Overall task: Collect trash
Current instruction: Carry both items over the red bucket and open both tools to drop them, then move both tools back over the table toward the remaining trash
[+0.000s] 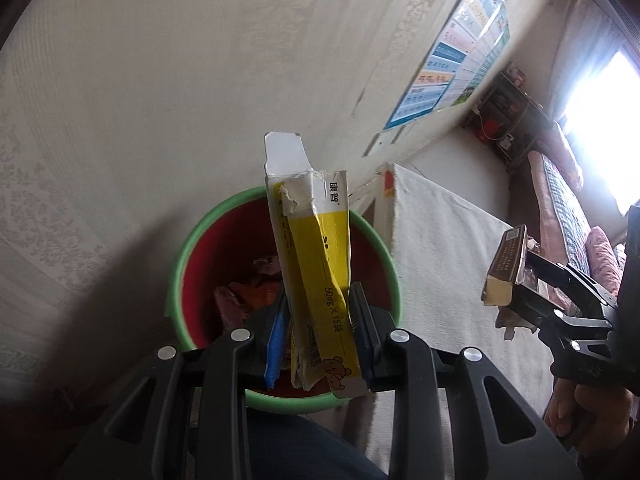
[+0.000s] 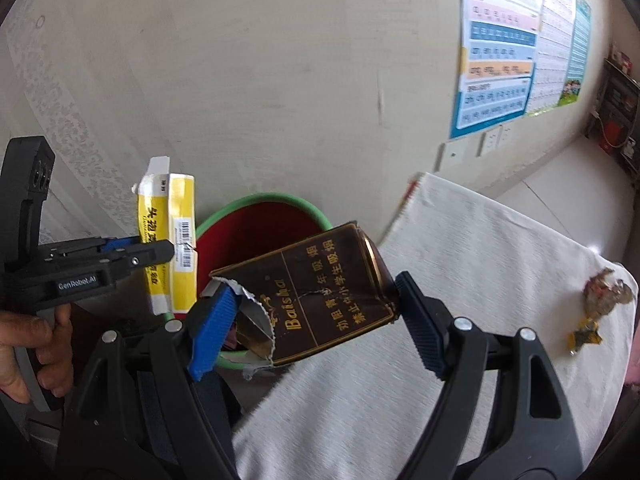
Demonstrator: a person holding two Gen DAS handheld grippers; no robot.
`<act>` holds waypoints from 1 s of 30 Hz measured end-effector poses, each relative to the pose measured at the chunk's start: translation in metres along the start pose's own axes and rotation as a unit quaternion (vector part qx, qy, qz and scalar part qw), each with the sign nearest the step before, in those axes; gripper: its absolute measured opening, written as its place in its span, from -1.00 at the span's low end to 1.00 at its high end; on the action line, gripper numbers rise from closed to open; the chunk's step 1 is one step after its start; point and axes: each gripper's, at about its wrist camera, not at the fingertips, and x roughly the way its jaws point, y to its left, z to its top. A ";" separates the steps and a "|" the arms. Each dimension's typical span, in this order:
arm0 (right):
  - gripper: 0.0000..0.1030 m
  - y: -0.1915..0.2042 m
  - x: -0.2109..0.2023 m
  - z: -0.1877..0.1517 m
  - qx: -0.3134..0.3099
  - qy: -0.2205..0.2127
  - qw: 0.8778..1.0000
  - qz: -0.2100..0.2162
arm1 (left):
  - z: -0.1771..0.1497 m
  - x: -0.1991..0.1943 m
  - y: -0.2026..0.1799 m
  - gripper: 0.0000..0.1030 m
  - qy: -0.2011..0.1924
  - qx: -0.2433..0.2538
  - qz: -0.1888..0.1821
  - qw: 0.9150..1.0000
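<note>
My left gripper [image 1: 318, 312] is shut on a torn yellow medicine box [image 1: 320, 256], which stands upright over a red bin with a green rim [image 1: 178, 276]. Crumpled wrappers [image 1: 256, 284] lie inside the bin. My right gripper [image 2: 316, 308] is shut on a dark brown cigarette pack [image 2: 328, 276], torn open at one end and held crosswise between the blue pads, just in front of the bin [image 2: 280, 198]. The right gripper [image 1: 520, 280] with the pack [image 1: 506, 264] also shows over the table's cloth. The left gripper [image 2: 156, 248] and the yellow box [image 2: 176, 208] appear at the left.
A table under a white cloth [image 2: 480, 280] stands beside the bin, against a pale wall. A crumpled wrapper [image 2: 608, 292] and a small yellow scrap [image 2: 586, 336] lie near its right edge. Posters [image 2: 496, 52] hang on the wall. A hand [image 2: 36, 344] holds the left gripper's handle.
</note>
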 end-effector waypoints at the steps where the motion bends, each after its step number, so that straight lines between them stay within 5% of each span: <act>1: 0.49 0.004 0.003 0.001 -0.003 0.001 1.000 0.003 | 0.002 0.002 0.002 -0.47 0.000 -0.002 0.002 1.000; 21: 0.50 0.061 0.095 0.002 -0.082 0.070 0.994 0.022 | 0.022 0.029 0.045 -0.44 0.013 -0.027 -0.012 0.999; 26: 0.84 0.065 0.106 -0.003 -0.095 0.084 0.992 0.023 | 0.024 0.032 0.050 0.15 -0.003 -0.037 -0.013 0.999; 30: 0.91 0.065 0.110 -0.012 -0.099 0.094 0.991 0.017 | 0.019 0.035 0.058 0.57 -0.007 -0.057 -0.015 0.998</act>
